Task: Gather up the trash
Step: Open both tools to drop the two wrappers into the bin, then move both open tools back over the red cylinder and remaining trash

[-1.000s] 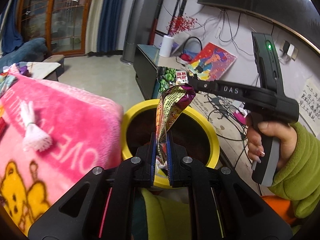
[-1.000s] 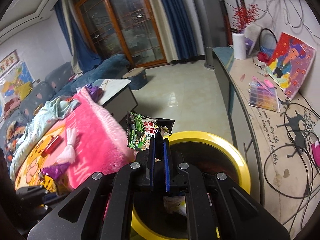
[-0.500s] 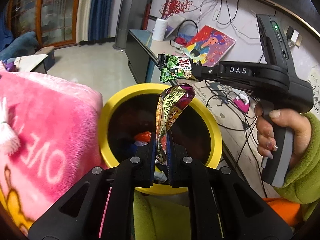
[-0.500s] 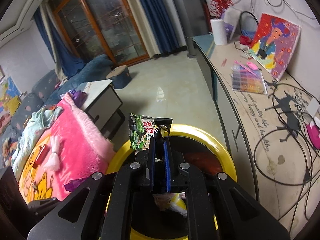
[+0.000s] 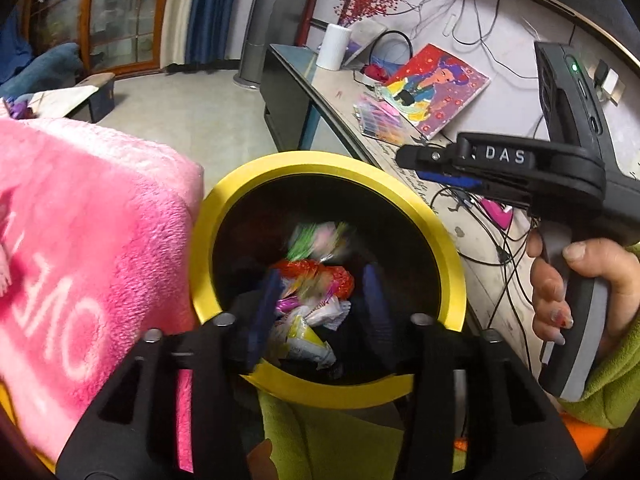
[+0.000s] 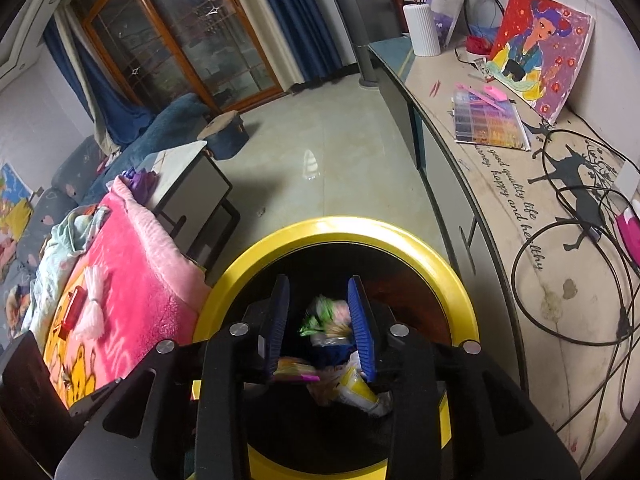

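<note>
Left gripper [image 5: 320,304] jaws wide, nothing held, poised over yellow-rimmed bin [image 5: 224,208]. Right gripper [image 6: 320,320] likewise spread, empty, above same bin [image 6: 460,288].

Wrappers [image 5: 316,276] heaped in bin just beyond and below both sets of fingertips; green packet [image 6: 320,314] blurred between right fingers.

Pink blanket [image 5: 80,220] left of bin. Cabinet top [image 6: 532,240] with cables right. Painting [image 6: 540,48] far right.

Green-pink wrapper [image 5: 318,240] in bin [image 5: 208,236] motion-blurred, print unreadable. Left gripper fingers [image 5: 262,316] blurred. Bin's near rim hidden behind gripper bodies. Pink blanket [image 5: 92,216] cut off at frame edge.
</note>
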Tool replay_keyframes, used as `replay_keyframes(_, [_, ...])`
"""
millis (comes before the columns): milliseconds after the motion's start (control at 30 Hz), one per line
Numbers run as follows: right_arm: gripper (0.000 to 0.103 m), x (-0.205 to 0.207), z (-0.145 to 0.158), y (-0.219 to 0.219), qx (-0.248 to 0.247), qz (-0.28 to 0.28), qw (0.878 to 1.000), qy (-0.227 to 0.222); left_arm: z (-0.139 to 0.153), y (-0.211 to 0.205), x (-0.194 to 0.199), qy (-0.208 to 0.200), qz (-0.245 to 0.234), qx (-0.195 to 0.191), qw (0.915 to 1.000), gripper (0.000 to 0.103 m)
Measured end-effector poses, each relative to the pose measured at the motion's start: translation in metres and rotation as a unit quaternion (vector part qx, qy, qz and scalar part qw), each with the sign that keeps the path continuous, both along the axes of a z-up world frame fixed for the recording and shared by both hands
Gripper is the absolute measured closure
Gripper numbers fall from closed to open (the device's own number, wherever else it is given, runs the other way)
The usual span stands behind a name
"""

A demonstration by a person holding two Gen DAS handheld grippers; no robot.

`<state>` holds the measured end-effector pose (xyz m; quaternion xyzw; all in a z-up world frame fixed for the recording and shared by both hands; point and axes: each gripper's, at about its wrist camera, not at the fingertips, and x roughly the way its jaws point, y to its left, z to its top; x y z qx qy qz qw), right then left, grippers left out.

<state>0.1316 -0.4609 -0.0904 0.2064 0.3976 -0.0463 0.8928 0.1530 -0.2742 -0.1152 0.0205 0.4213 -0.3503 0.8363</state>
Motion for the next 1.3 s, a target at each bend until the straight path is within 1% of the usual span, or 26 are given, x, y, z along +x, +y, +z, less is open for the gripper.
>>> replay_keyframes(33, [0.073,0.000,0.000,0.001,0.000,0.000,1.000,0.001,0.001,0.004,0.000,0.002,0.007,-0.004,1.0000,0.049])
replay_keyframes(100, [0.067,0.000,0.000,0.001,-0.001,-0.001,1.000,-0.001,0.003,0.011,0.001,0.006,0.016,-0.011,0.9998,0.044])
replay_keyframes(133, [0.062,0.000,0.002,0.002,-0.002,-0.002,1.000,-0.004,0.005,0.016,0.001,0.005,0.024,-0.013,0.9996,0.033])
replay_keyframes(167, [0.059,-0.001,0.004,0.004,-0.005,-0.002,1.000,-0.010,0.006,0.020,0.001,0.003,0.030,-0.014,0.9995,0.018])
replay_keyframes(200, [0.059,-0.001,0.007,0.005,-0.006,-0.001,1.000,-0.015,0.008,0.024,0.000,0.000,0.037,-0.014,0.9992,0.013])
replay_keyframes(233, [0.058,-0.002,0.010,0.007,-0.008,0.001,1.000,-0.021,0.011,0.030,-0.001,-0.006,0.045,-0.015,0.9989,0.011])
replay_keyframes(333, [0.046,-0.006,0.019,0.016,-0.017,0.008,0.999,-0.041,0.020,0.047,-0.002,-0.023,0.076,-0.012,0.9968,0.011])
replay_keyframes(367, [0.044,-0.007,0.022,0.019,-0.019,0.012,0.999,-0.049,0.023,0.053,-0.003,-0.027,0.085,-0.013,0.9959,0.011])
replay_keyframes(533, [0.038,-0.012,0.037,0.039,-0.029,0.031,0.996,-0.074,0.041,0.078,-0.009,-0.063,0.122,-0.017,0.9904,0.011])
replay_keyframes(800, [0.033,-0.020,0.055,0.072,-0.051,0.069,0.991,-0.107,0.063,0.113,-0.017,-0.101,0.169,-0.028,0.9801,0.011])
replay_keyframes(933, [0.033,-0.025,0.060,0.087,-0.065,0.086,0.987,-0.123,0.073,0.136,-0.022,-0.124,0.203,-0.039,0.9705,0.011])
replay_keyframes(1067, [0.032,-0.029,0.067,0.104,-0.076,0.107,0.982,-0.138,0.081,0.156,-0.026,-0.141,0.230,-0.040,0.9620,0.011])
replay_keyframes(1133, [0.031,-0.031,0.069,0.113,-0.081,0.118,0.979,-0.144,0.083,0.168,-0.028,-0.146,0.246,-0.041,0.9575,0.011])
replay_keyframes(1300, [0.030,-0.032,0.071,0.136,-0.085,0.147,0.974,-0.147,0.085,0.191,-0.028,-0.145,0.274,-0.044,0.9497,0.011])
